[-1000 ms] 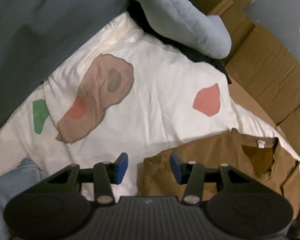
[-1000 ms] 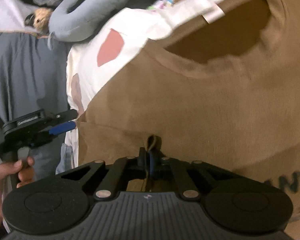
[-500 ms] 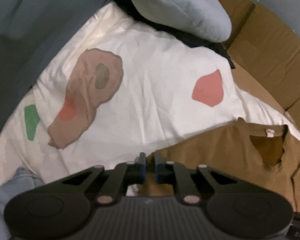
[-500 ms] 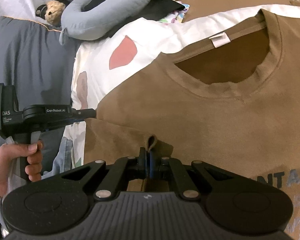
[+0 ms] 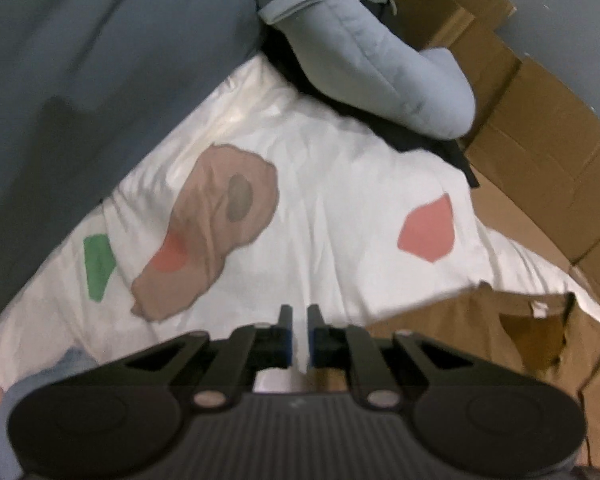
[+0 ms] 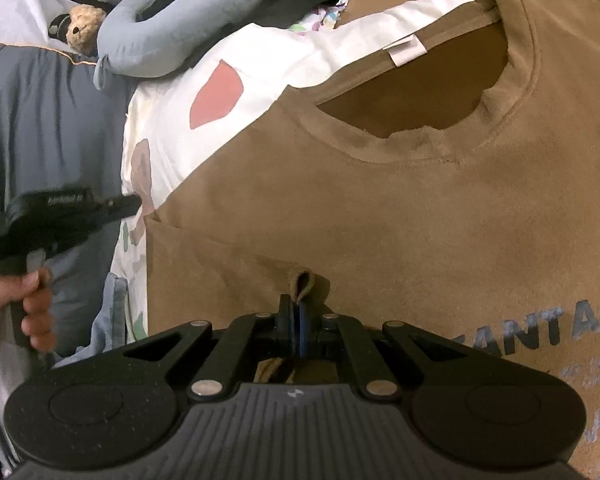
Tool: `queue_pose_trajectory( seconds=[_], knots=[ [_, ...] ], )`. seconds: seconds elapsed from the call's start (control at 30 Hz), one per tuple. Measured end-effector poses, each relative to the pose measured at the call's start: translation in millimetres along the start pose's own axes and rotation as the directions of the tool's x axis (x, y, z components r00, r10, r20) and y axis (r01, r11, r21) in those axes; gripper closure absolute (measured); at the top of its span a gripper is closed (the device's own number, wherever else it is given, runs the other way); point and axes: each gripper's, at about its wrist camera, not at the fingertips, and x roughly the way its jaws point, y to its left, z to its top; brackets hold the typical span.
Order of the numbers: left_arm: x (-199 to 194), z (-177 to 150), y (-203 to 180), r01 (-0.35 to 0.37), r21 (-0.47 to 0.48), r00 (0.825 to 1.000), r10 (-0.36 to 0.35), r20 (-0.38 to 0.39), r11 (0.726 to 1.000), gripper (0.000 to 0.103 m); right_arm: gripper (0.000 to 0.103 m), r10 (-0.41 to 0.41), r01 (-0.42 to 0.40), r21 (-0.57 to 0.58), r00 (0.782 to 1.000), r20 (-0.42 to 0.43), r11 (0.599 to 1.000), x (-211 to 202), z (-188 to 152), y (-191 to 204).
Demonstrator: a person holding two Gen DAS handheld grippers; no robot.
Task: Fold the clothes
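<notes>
A brown T-shirt (image 6: 380, 208) with grey lettering lies front up on a white sheet (image 5: 340, 200) printed with coloured shapes. Its collar (image 6: 512, 92) and white label point away from me. My right gripper (image 6: 296, 308) is shut on a small pinch of the shirt's cloth near the sleeve seam, and a little fold sticks up between the pads. My left gripper (image 5: 299, 320) is shut, with only a thin slit between its fingertips and no cloth visible in it. It sits at the shirt's left sleeve corner (image 5: 380, 328). In the right wrist view the left gripper (image 6: 132, 204) points at that corner, held by a hand (image 6: 32, 300).
A grey-blue neck pillow (image 5: 380, 52) lies at the head of the sheet with a teddy bear (image 6: 80, 28) beside it. Cardboard boxes (image 5: 540, 140) line the far right. A dark grey blanket (image 5: 80, 80) borders the left, and pale blue cloth (image 5: 60, 368) lies at the lower left.
My left gripper's jaws went from open to shut at the shirt's sleeve edge, then lifted slightly. The right gripper stayed shut on its pinch of shirt cloth.
</notes>
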Motion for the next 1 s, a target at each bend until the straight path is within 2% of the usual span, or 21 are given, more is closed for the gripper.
queue_pose_trajectory(
  seconds=[0.13,0.27,0.33,0.53,0.73,1.0],
  knots=[
    [-7.5,-11.1,0.0,0.05,-0.005,0.999,-0.05,-0.02,0.999,0.095,0.103,0.004,-0.004,-0.006,1.0,0.004,1.0,-1.0,2.6,1.9],
    [-8.1,-21.4,-13.5,0.103,0.027,0.994,-0.102,-0.047,0.994,0.096,0.103,0.003,-0.003,-0.005,1.0,0.001,1.0,-1.3,3.8,0.5],
    [0.3,-23.6,-21.2,0.081,0.057,0.995,-0.077,-0.07,0.995,0.097,0.103,0.002,-0.002,-0.003,1.0,0.0,1.0,-1.2,3.5,-1.1],
    [29.7,-23.6,-23.9,0.034,0.039,0.995,-0.03,-0.098,0.999,0.102,0.103,0.002,-0.002,0.047,1.0,-0.004,0.999,0.3,0.0,-7.8],
    [44.0,-21.8,-29.1,0.004,0.064,0.993,0.004,-0.114,0.998,0.101,0.103,-0.005,0.005,0.012,1.0,0.011,1.0,1.9,-1.7,-9.7],
    [44.1,-23.3,-34.0,-0.03,0.097,0.993,0.04,-0.109,0.995,0.1,0.102,-0.016,0.02,-0.065,0.999,0.051,0.998,1.2,-1.6,-9.9]
  ],
)
